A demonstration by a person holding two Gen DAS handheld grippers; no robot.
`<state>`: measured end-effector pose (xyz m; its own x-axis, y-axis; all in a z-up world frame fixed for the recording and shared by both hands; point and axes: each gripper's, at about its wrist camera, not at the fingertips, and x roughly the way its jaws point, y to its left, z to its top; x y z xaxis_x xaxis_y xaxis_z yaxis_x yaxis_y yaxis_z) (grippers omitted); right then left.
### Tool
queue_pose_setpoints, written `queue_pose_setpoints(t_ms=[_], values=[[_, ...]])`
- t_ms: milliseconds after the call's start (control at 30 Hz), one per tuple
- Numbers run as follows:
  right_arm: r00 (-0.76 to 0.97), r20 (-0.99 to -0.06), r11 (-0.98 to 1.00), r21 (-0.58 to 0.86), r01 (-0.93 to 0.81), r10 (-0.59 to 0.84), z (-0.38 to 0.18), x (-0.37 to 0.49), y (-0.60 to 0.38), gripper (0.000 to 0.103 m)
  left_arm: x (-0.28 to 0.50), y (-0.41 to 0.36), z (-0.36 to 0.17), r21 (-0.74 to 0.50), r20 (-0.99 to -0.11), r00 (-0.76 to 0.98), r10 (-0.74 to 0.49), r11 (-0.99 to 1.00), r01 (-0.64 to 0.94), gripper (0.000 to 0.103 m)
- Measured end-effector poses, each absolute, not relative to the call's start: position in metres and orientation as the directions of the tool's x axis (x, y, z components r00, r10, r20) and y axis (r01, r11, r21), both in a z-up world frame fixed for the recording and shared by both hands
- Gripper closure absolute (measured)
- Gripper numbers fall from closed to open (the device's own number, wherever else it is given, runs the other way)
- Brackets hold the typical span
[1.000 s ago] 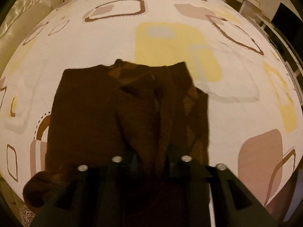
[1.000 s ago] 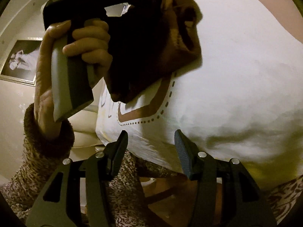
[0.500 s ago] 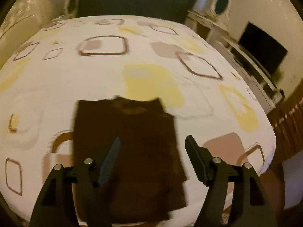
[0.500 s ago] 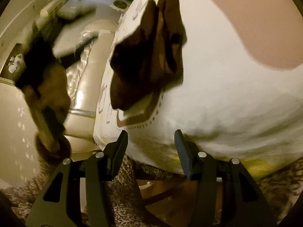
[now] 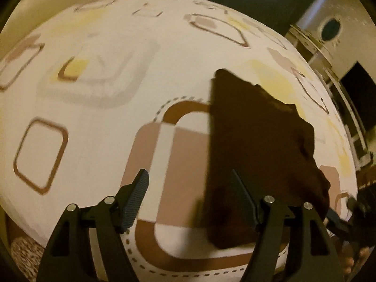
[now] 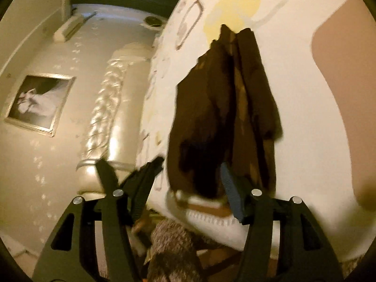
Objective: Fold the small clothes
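The left gripper [image 5: 189, 196] stands spread and empty; the folded brown garment [image 5: 256, 155] lies to its right, the bare bedspread [image 5: 98, 127] to its left. The right gripper [image 6: 190, 188], its jaws just opening wider, holds nothing; the garment's near edge lies just ahead of it.

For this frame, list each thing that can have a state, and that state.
Dark brown knit garment: folded, lying flat on the bed, not gripped.
Patterned white bedsheet: spread over the bed, smooth.
Left gripper: open, jaws just opened, nothing between them.
Right gripper: open, jaws just opening wider, holding nothing.
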<state>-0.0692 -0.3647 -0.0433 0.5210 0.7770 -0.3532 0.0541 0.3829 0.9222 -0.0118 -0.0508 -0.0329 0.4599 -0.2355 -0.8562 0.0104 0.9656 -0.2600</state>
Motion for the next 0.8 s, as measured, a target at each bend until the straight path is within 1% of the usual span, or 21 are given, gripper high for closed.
queue_pose_setpoints(t_ms=[33,200,467,600,700,767,800], values=[[0.515,-0.362,0.389,0.919,0.06,0.777,-0.043,-0.063,-0.365,0.041,-0.013,-0.047,-0.035,-0.274,-0.857,0.455,-0.244,0.962,0.0,0.032],[0.526,-0.46,0.455,0.878,0.148,0.715,-0.059,-0.024,-0.361,0.041,-0.017,-0.04,-0.042,-0.302,-0.857,0.437,-0.274,0.953,0.006,0.032],[0.567,-0.419,0.422,0.897,0.134,0.71,-0.07,0.007,-0.365,0.041,-0.015,-0.031,-0.049,-0.342,-0.851,0.422,-0.314,0.939,0.009,0.032],[0.587,-0.369,0.36,0.923,0.138,0.721,-0.08,0.023,-0.377,0.041,-0.014,-0.031,-0.054,-0.365,-0.852,0.401,-0.336,0.931,0.003,0.032],[0.587,-0.352,0.342,0.93,0.133,0.729,-0.085,0.038,-0.376,0.041,-0.012,-0.032,-0.056,-0.369,-0.852,0.397,-0.342,0.929,0.008,0.029],[0.579,-0.363,0.361,0.924,0.125,0.73,-0.083,0.047,-0.374,0.045,-0.012,-0.033,-0.056,-0.361,-0.854,0.397,-0.337,0.932,0.015,0.029],[0.57,-0.373,0.375,0.919,0.119,0.733,-0.082,0.052,-0.372,0.055,-0.012,-0.034,-0.056,-0.36,-0.854,0.397,-0.336,0.933,0.016,0.029]])
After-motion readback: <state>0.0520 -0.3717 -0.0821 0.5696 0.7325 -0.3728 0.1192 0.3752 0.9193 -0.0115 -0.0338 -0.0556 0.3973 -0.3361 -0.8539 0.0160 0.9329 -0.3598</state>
